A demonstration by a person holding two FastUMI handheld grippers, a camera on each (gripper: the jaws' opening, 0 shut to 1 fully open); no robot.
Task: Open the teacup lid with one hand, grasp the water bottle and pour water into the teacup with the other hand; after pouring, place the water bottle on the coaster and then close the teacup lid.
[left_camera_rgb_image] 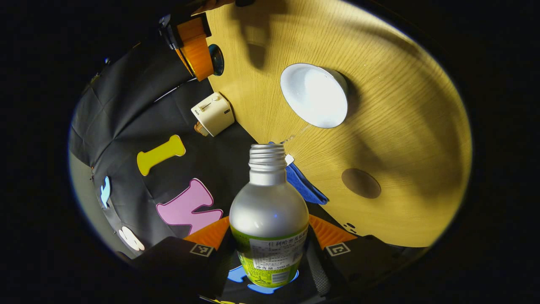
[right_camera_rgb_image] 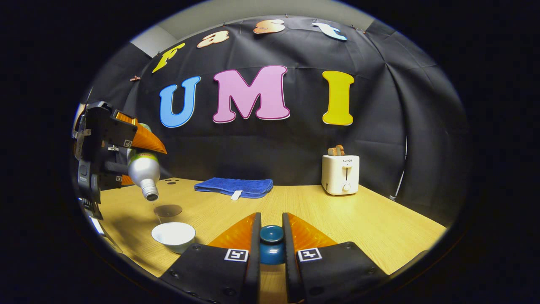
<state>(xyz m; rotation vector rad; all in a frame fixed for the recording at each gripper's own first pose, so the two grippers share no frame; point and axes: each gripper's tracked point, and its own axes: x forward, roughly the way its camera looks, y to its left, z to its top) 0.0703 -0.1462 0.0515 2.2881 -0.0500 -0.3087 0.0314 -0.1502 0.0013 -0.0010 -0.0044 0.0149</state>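
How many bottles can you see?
1. The water bottle is held tilted in the left gripper, neck pointing down over the white teacup.

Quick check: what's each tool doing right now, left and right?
Left tool: closed on the water bottle, tipped over the teacup.
Right tool: closed on the teacup lid, held up off the table.

Teacup (right_camera_rgb_image: pixel 173 236) sits before coaster (right_camera_rgb_image: pixel 168 210); cloth (right_camera_rgb_image: pixel 234 186) left of toaster (right_camera_rgb_image: pixel 340 174).
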